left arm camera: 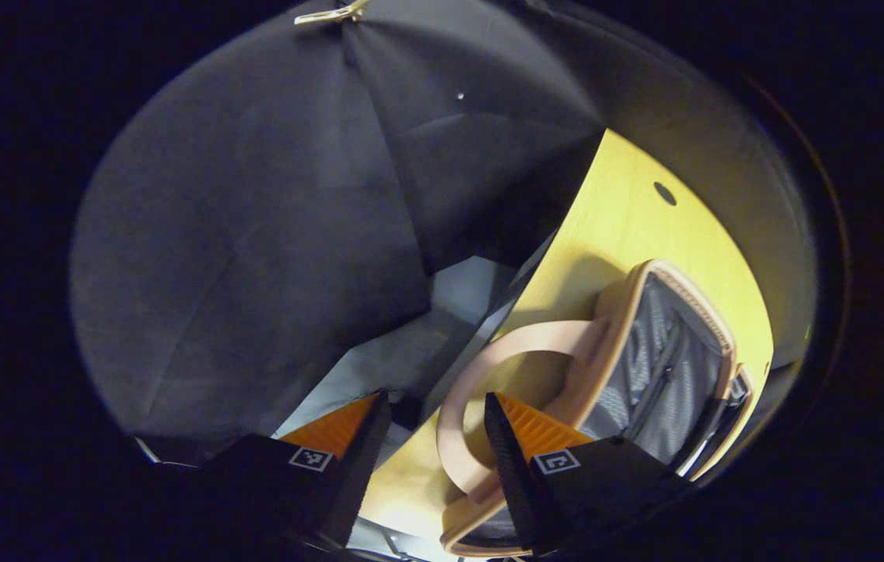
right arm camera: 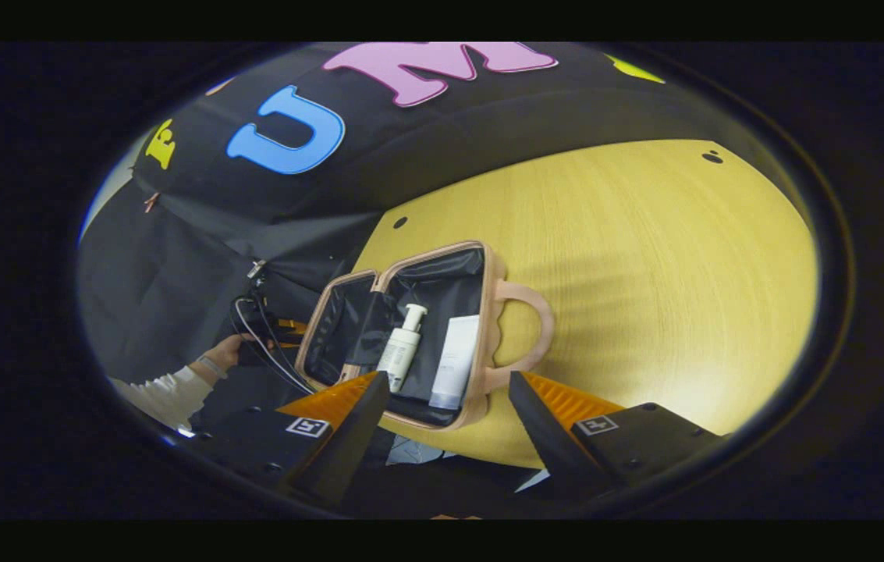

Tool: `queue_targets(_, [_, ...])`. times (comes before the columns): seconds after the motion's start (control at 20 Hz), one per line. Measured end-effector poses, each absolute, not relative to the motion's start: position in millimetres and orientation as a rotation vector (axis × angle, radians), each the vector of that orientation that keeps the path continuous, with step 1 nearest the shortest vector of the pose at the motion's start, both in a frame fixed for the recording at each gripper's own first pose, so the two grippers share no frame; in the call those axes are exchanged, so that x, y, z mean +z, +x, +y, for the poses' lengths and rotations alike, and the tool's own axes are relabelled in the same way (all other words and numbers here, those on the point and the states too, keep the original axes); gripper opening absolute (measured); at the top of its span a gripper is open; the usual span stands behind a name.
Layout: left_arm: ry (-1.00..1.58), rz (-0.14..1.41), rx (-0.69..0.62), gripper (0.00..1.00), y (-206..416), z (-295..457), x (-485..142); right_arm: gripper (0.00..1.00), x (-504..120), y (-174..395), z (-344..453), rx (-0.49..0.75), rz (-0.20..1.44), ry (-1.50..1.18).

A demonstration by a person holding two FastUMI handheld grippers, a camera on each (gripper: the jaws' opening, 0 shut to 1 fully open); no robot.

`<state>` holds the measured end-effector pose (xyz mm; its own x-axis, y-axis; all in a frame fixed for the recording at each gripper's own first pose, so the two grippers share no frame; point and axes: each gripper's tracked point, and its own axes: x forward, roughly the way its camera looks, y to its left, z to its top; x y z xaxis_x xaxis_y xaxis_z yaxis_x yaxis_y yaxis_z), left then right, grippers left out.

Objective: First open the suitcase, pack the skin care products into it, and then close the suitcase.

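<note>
A small pink suitcase (right arm camera: 491, 275) lies open on the yellow table (right arm camera: 644, 273), its lid (right arm camera: 340, 328) folded back to the left. Inside lie a white pump bottle (right arm camera: 402, 347) and a white tube (right arm camera: 457, 359), side by side. My right gripper (right arm camera: 448, 376) is open and holds nothing, hovering just short of the case's near edge. In the left gripper view the suitcase (left arm camera: 615, 336) shows its grey lining, and its curved handle (left arm camera: 520, 339) reaches in between the fingers of my open left gripper (left arm camera: 435, 396), which do not press on it.
A hand (right arm camera: 227, 351) in a white sleeve (right arm camera: 165, 394) holds the other gripper (right arm camera: 258, 328), with its cables, left of the lid. Black cloth walls close in at the back and left. The table's left edge (left arm camera: 559, 234) drops off to the pale floor (left arm camera: 410, 351).
</note>
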<state>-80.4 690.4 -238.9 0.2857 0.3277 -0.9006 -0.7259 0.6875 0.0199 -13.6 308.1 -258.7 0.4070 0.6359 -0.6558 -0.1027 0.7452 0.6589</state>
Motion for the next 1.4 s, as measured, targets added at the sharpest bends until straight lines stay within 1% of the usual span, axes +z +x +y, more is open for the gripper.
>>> queue_targets(0.1, [-0.494,1.076,0.719,0.70,-76.8,681.2,-253.0,0.98,-263.7,-17.2,297.3,0.457,1.072,0.594])
queue_targets(0.15, [-0.486,1.046,0.734,0.47,-69.7,684.8,-252.7,1.00,-262.6,-18.4,293.3,0.443,1.068,0.601])
queue_targets(0.2, [-0.468,1.049,0.710,0.24,-67.9,684.1,-252.9,0.98,-260.0,-18.8,290.3,0.436,1.056,0.609])
queue_targets(0.25, [-0.449,1.054,0.699,0.18,-71.9,681.3,-252.2,0.98,-258.4,-19.6,288.8,0.434,1.049,0.615])
queue_targets(0.3, [-0.445,1.043,0.699,0.16,-70.3,681.4,-250.3,0.98,-256.4,-21.4,287.4,0.436,1.043,0.619])
queue_targets(0.4, [-0.443,1.016,0.689,0.15,-66.4,681.3,-241.6,0.98,-253.3,-21.4,289.3,0.441,1.032,0.625])
queue_targets(0.55, [-0.415,0.957,0.641,0.15,-64.0,676.8,-219.9,0.98,-244.8,-14.8,294.3,0.463,0.984,0.627])
queue_targets(0.65, [-0.435,0.887,0.617,0.13,-58.0,667.5,-194.0,0.98,-239.5,-11.9,296.8,0.471,0.953,0.620])
queue_targets(0.75, [-0.390,0.817,0.566,0.10,-52.1,653.4,-154.4,0.98,-231.7,-10.5,301.9,0.491,0.941,0.643])
queue_targets(0.9, [-0.320,0.740,0.481,0.06,-48.0,623.1,-98.2,0.97,-228.9,-6.1,306.5,0.525,0.937,0.652])
queue_targets(1.05, [-0.281,0.679,0.410,0.06,-49.3,580.9,-49.2,0.98,-212.9,-1.8,301.2,0.541,0.889,0.647])
queue_targets(1.3, [-0.171,0.600,0.295,0.06,-41.4,498.0,7.4,0.98,-191.7,-11.6,269.3,0.556,0.807,0.565])
queue_targets(1.4, [-0.162,0.548,0.229,0.06,-32.6,450.8,26.0,0.98,-189.7,-13.8,250.3,0.558,0.796,0.525])
